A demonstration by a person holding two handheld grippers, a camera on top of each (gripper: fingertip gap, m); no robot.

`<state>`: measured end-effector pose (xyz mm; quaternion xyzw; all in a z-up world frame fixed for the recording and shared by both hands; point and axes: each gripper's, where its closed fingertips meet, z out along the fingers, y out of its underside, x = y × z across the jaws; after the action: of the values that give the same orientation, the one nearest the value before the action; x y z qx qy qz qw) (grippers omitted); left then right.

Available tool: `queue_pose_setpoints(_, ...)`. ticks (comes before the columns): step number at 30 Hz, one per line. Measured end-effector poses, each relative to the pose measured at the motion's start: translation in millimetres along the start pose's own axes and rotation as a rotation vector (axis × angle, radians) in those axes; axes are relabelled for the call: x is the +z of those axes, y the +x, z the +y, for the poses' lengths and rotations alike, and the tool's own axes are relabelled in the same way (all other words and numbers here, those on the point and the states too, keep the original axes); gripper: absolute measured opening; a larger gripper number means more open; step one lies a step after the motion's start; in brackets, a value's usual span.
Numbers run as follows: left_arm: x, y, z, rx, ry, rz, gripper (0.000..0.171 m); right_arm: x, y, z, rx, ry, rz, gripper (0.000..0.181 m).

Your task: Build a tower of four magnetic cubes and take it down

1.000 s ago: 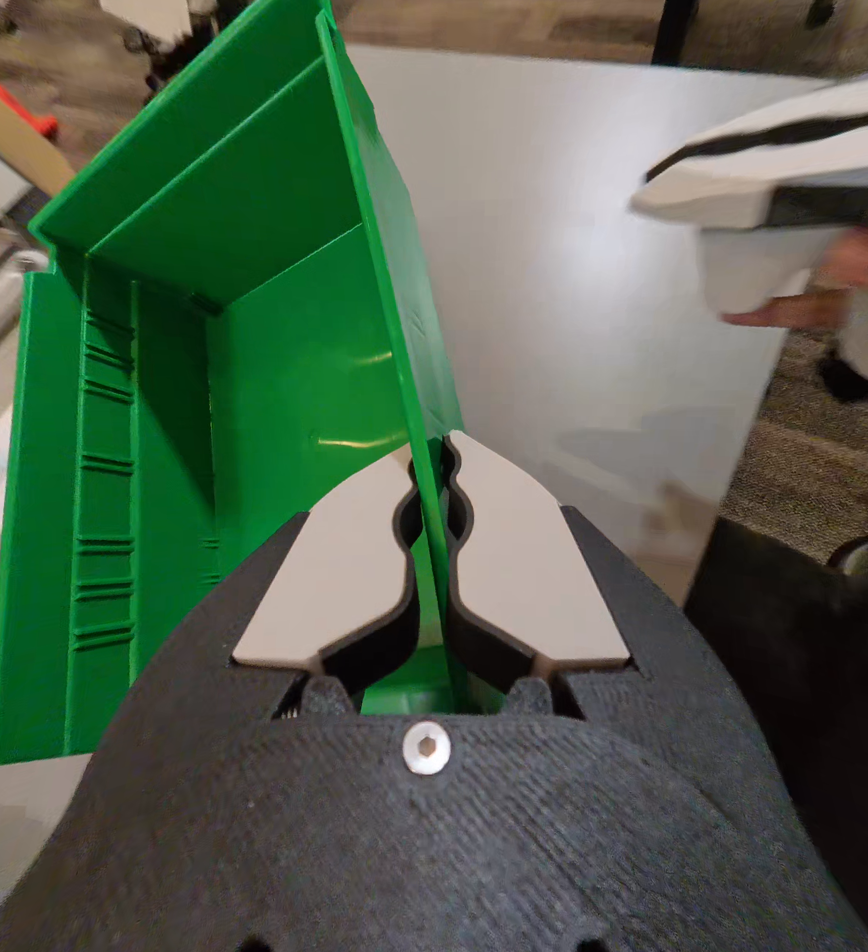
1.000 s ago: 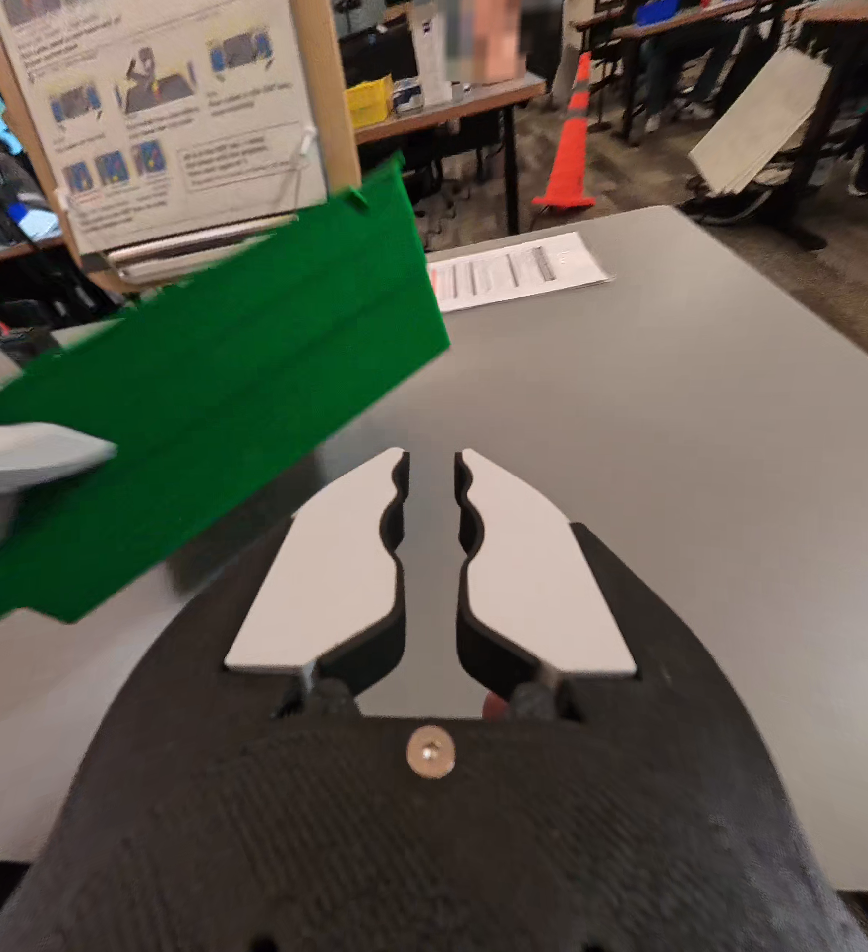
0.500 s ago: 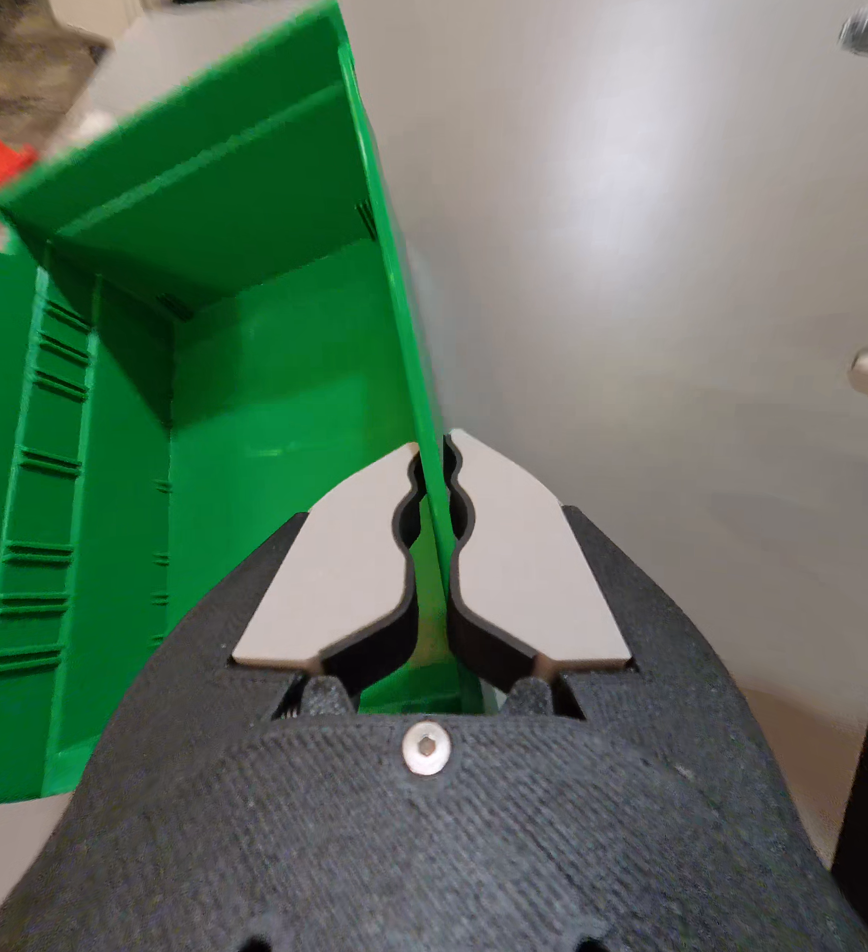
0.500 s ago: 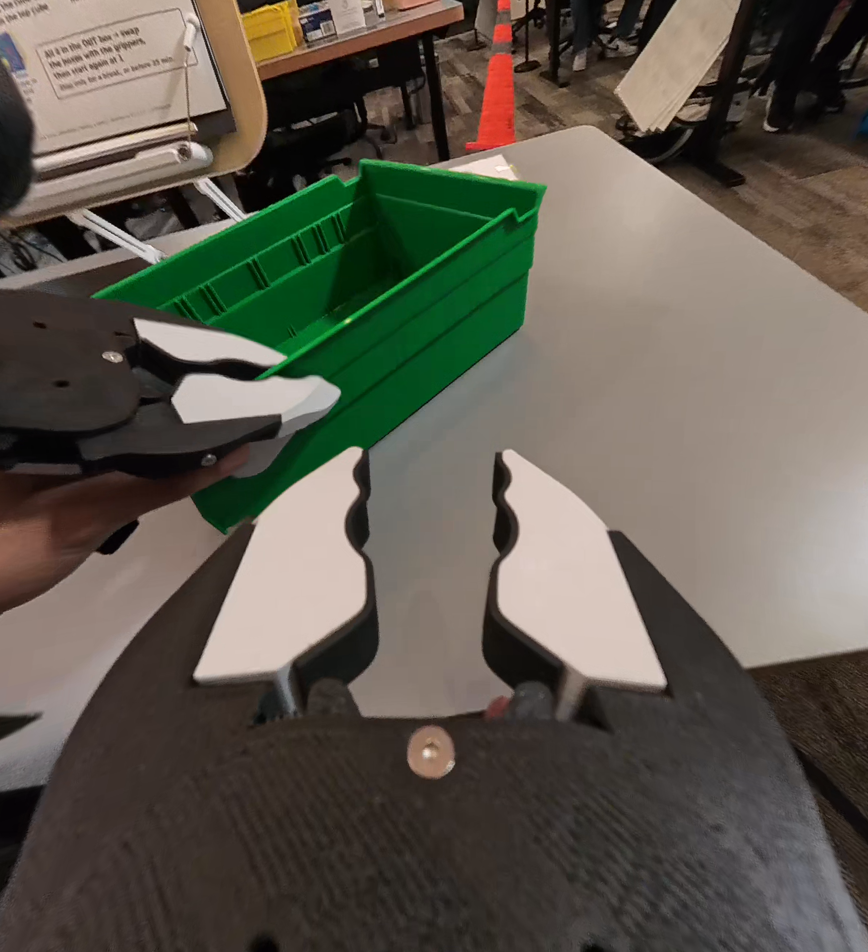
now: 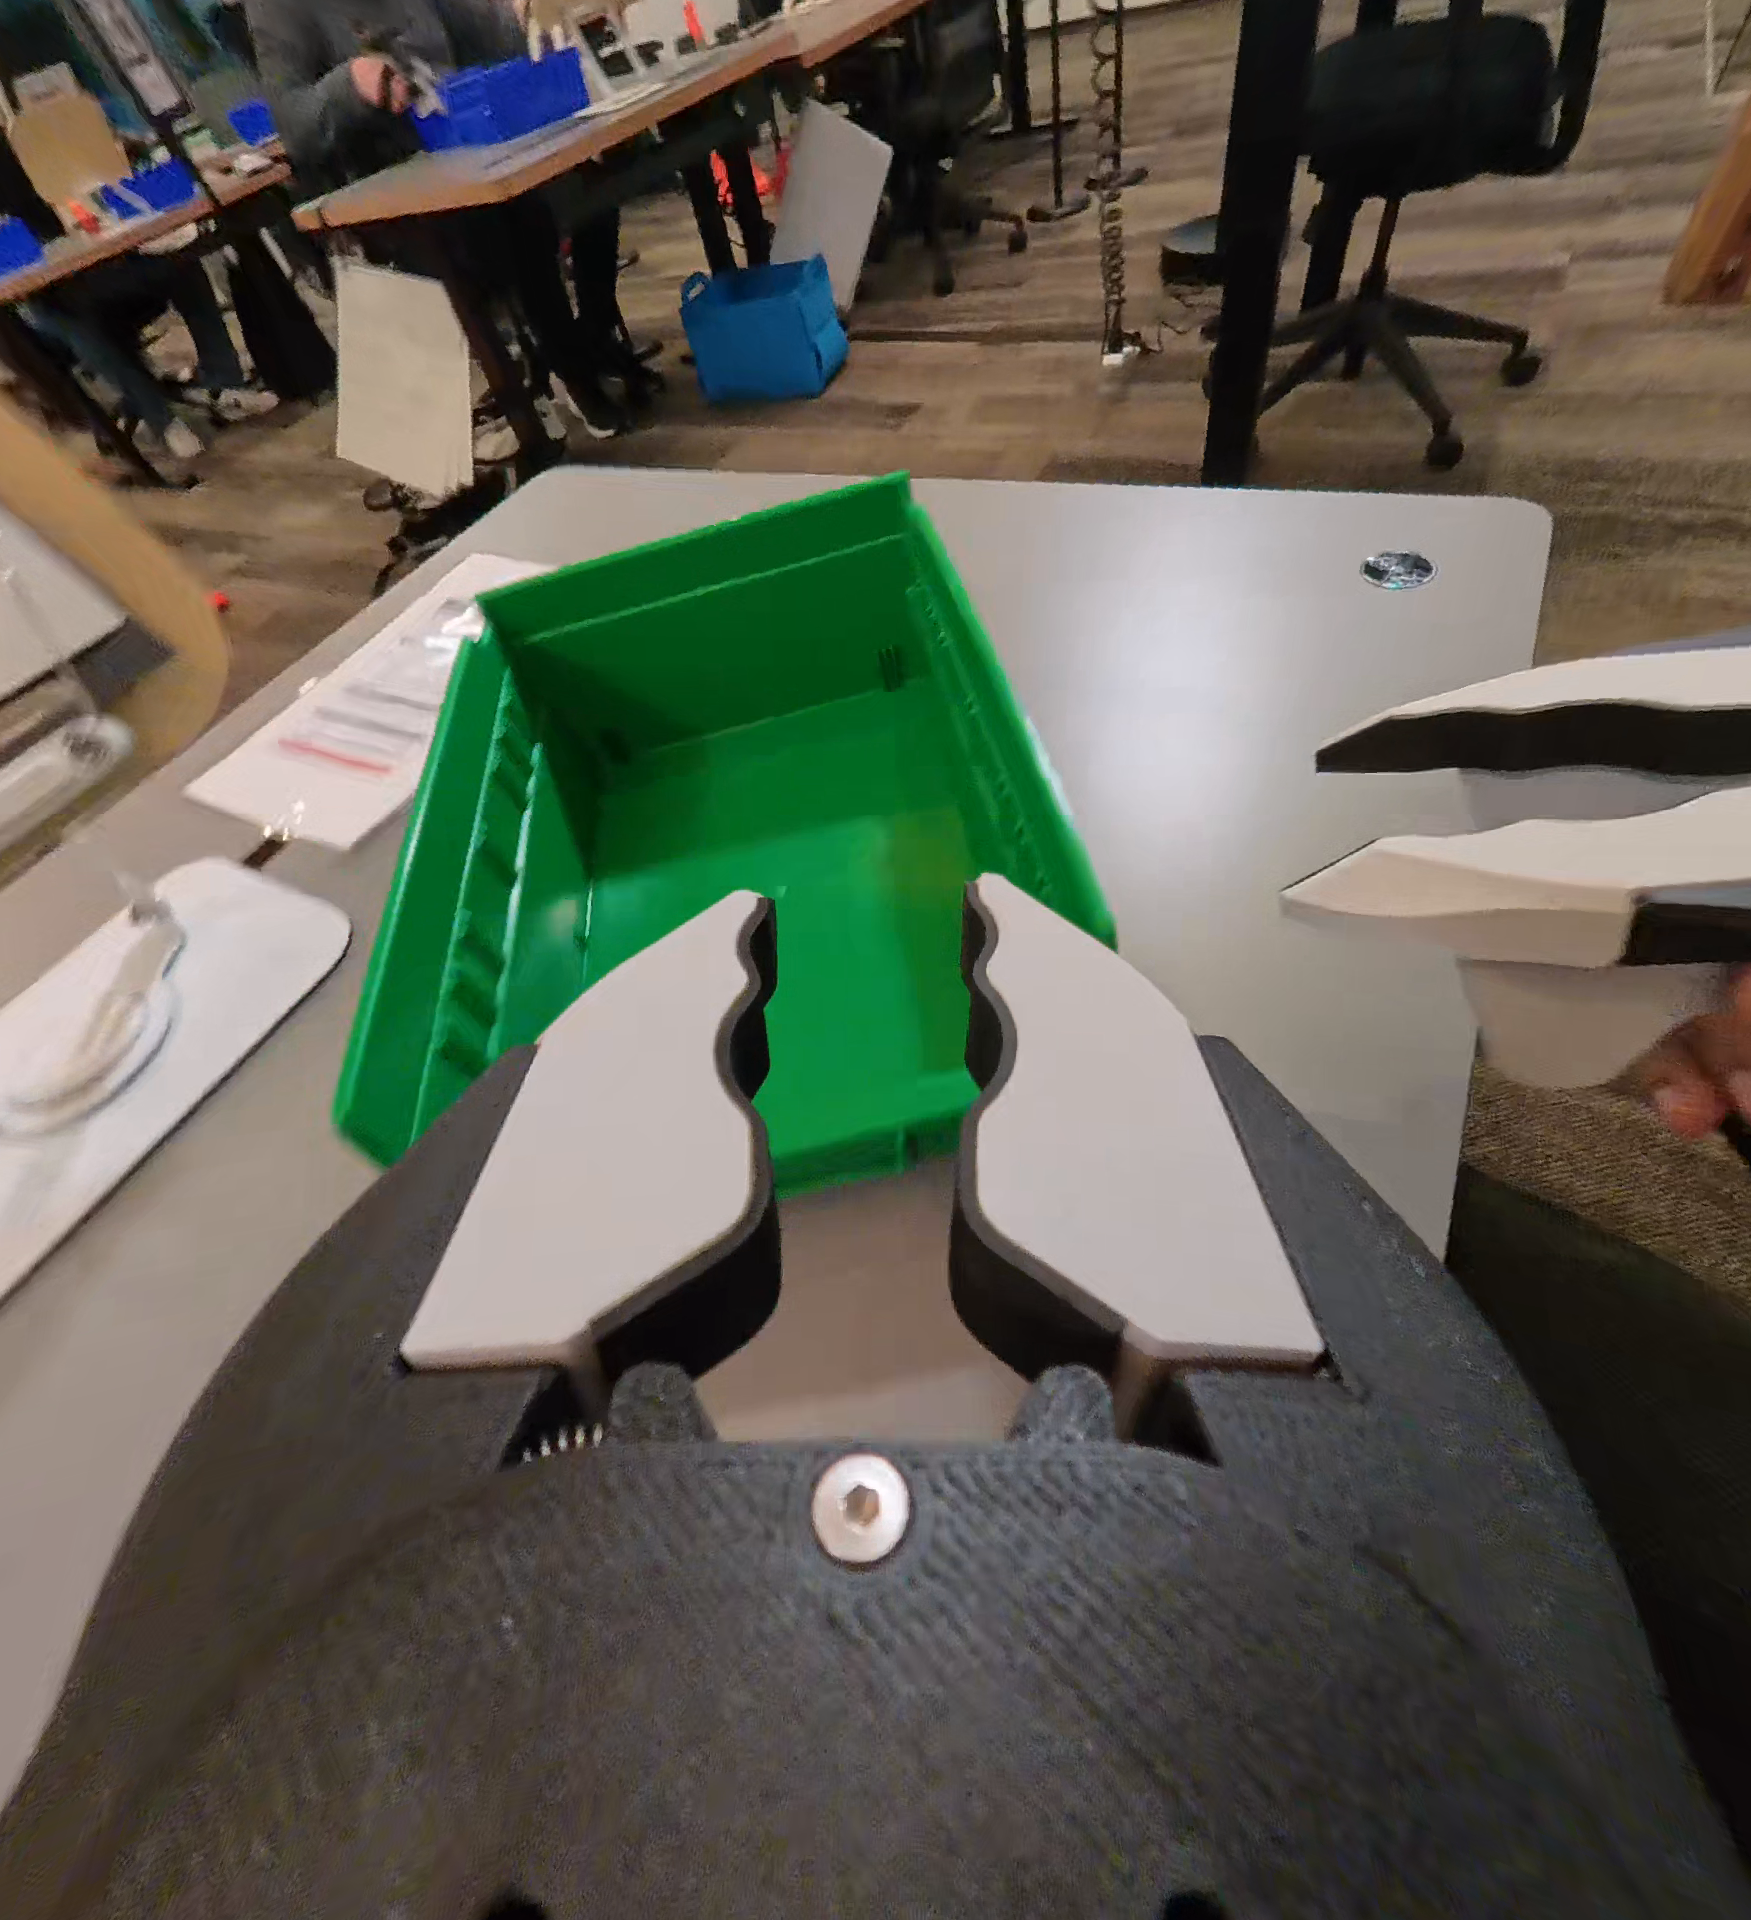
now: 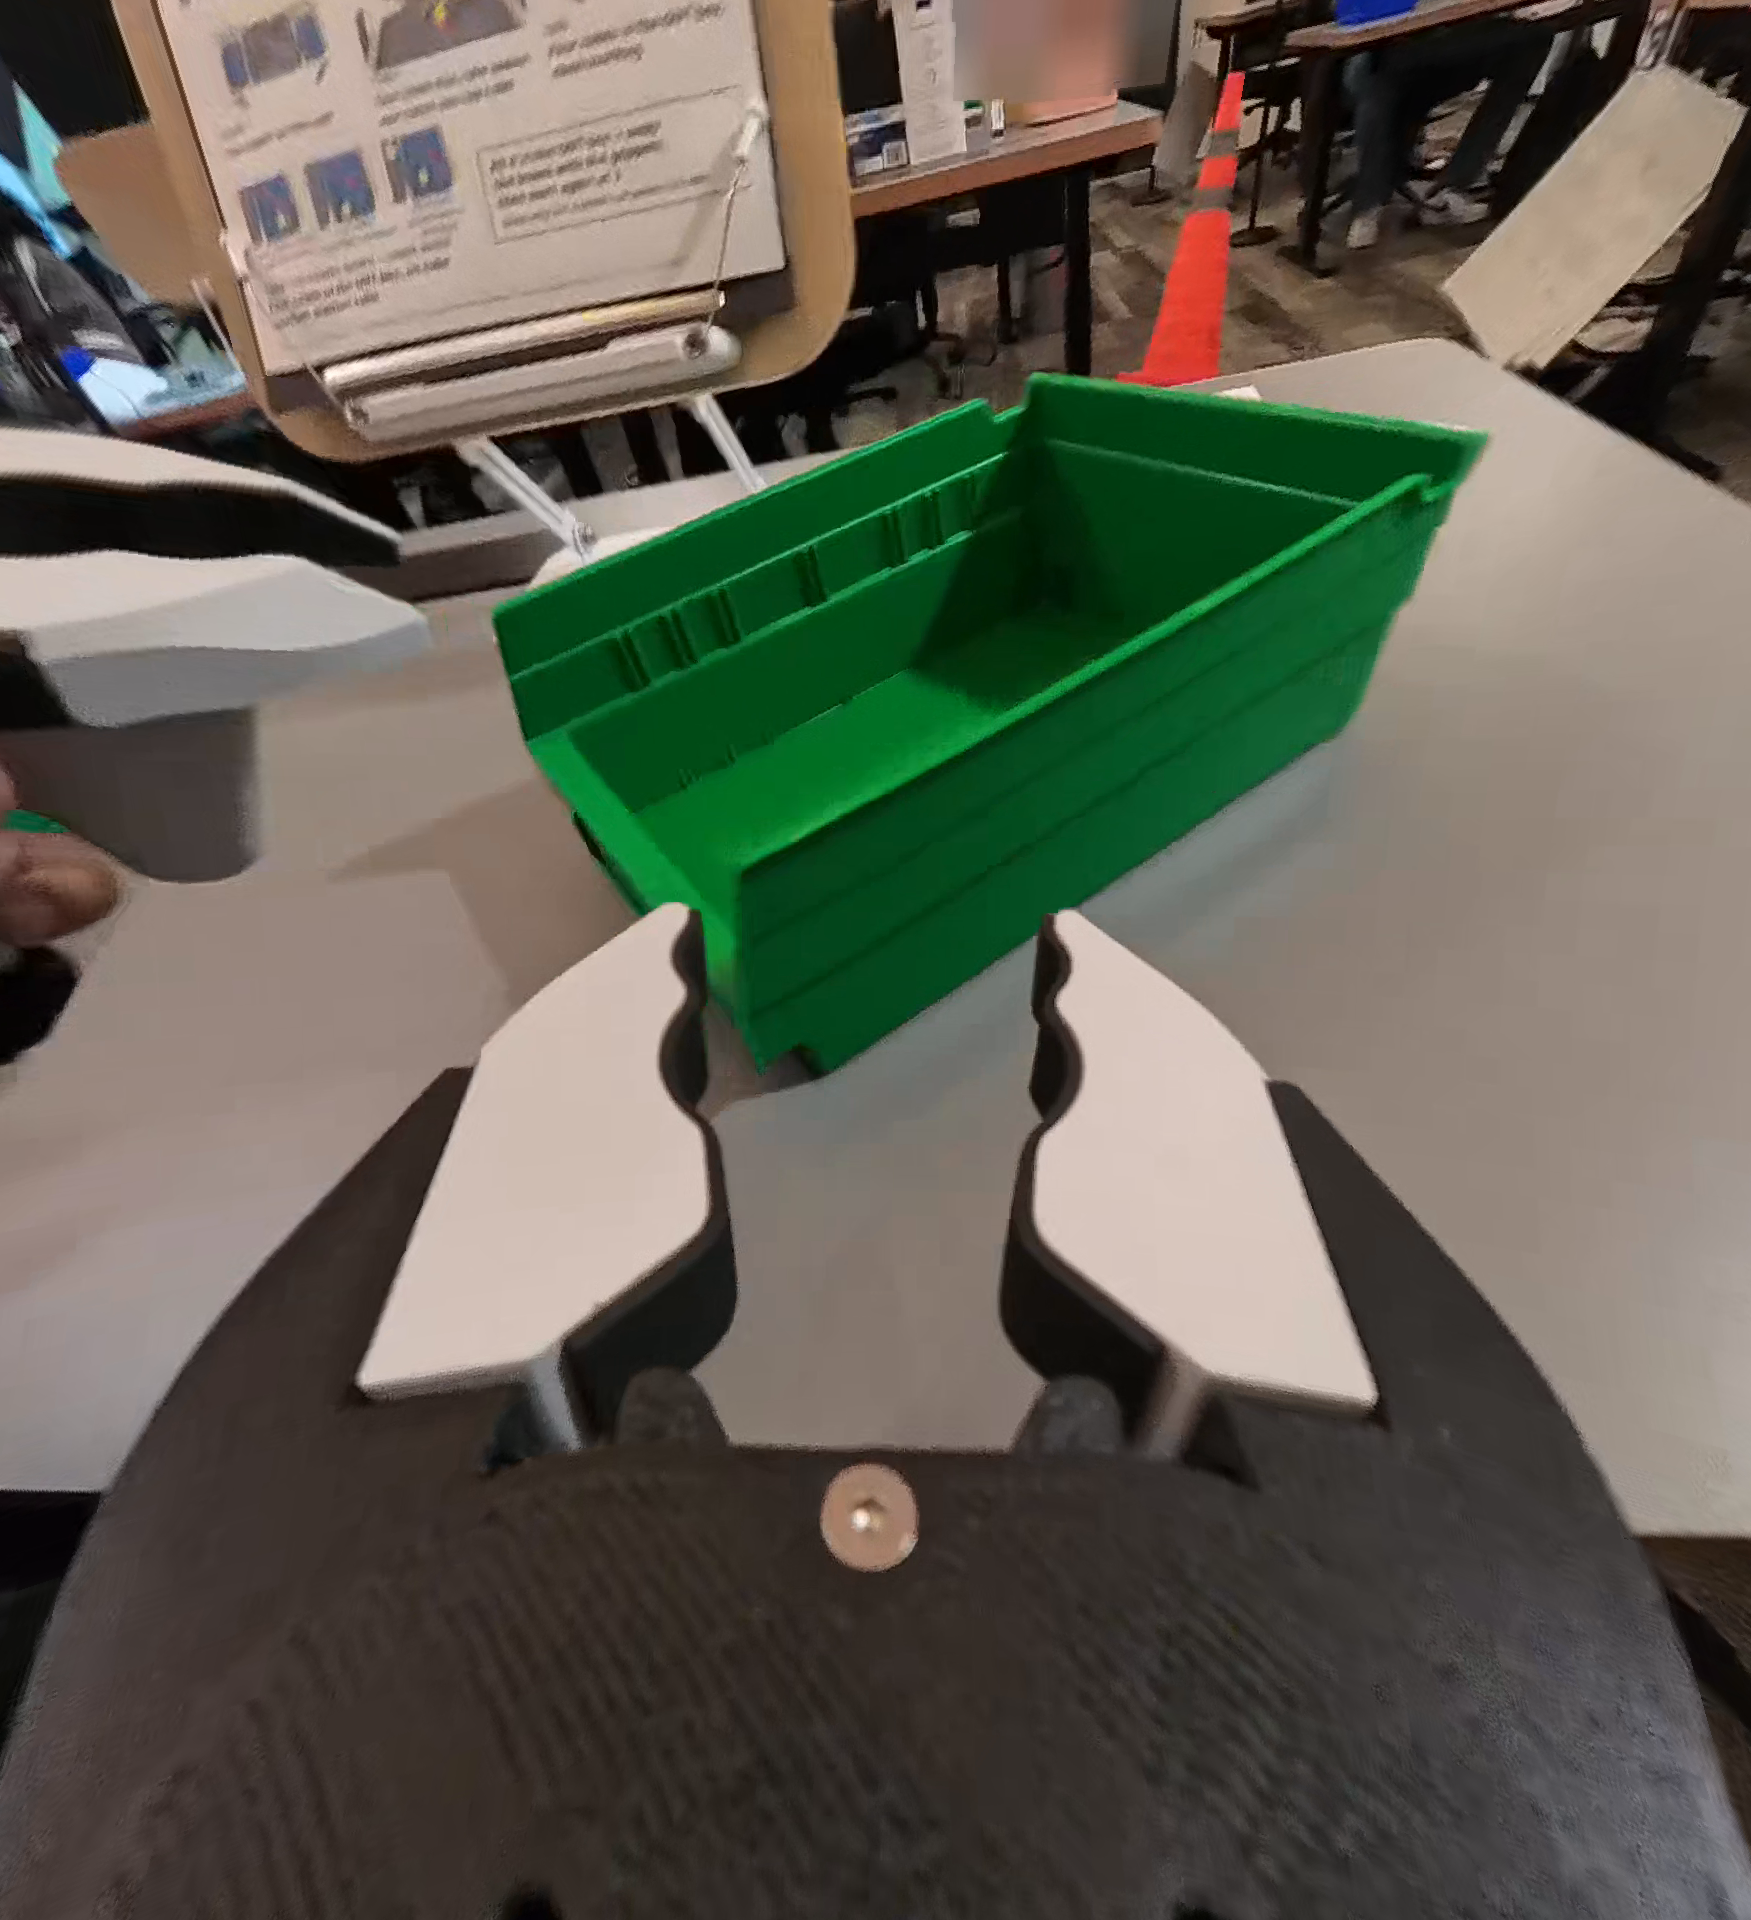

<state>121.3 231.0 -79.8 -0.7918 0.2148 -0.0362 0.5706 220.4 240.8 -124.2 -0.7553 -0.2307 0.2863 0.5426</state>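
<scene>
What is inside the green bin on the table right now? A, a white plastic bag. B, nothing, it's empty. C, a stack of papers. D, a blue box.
B: both wrist views look into the green bin, and only its bare floor and ribbed walls show; the left gripper and right gripper are both open, apart from it.

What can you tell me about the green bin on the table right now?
The green bin is a long, open-topped box of glossy moulded plastic with ribbed slots along its side walls, a tall far end and a low near end. It is empty and sits upright on the grey table. Nothing grips it: the left gripper is open just before its low end, and the right gripper is open near a bottom corner. Papers lie beside it.
</scene>
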Motion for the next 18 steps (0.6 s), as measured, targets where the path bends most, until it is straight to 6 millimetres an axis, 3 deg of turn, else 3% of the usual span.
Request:
queue_pose_setpoints(5, -41.8, -42.8, 47.3, -0.198, 0.046, -0.080, 0.038, 33.5, -28.2, 9.6, -0.049, -0.026, 0.043, 0.069)
queue_pose_setpoints(8, -48.0, -57.0, 78.2, -0.288, -0.011, -0.087, 0.041, 57.8, -21.1, 31.1, -0.150, -0.145, 0.112, 0.069)
queue_pose_setpoints(10, -51.2, -61.4, 85.2, -0.329, -0.021, -0.082, 0.042, 61.1, -5.2, 28.6, -0.275, -0.149, 0.184, 0.060)
queue_pose_setpoints(13, -58.4, -65.4, 91.0, -0.339, -0.025, -0.092, 0.042, 54.9, 19.9, 4.9, -0.336, -0.075, 0.236, 0.031)
queue_pose_setpoints(18, -71.4, -79.1, 100.1, -0.321, -0.032, -0.161, 0.041, 50.6, 94.4, -7.5, -0.288, -0.100, 0.314, 0.029)
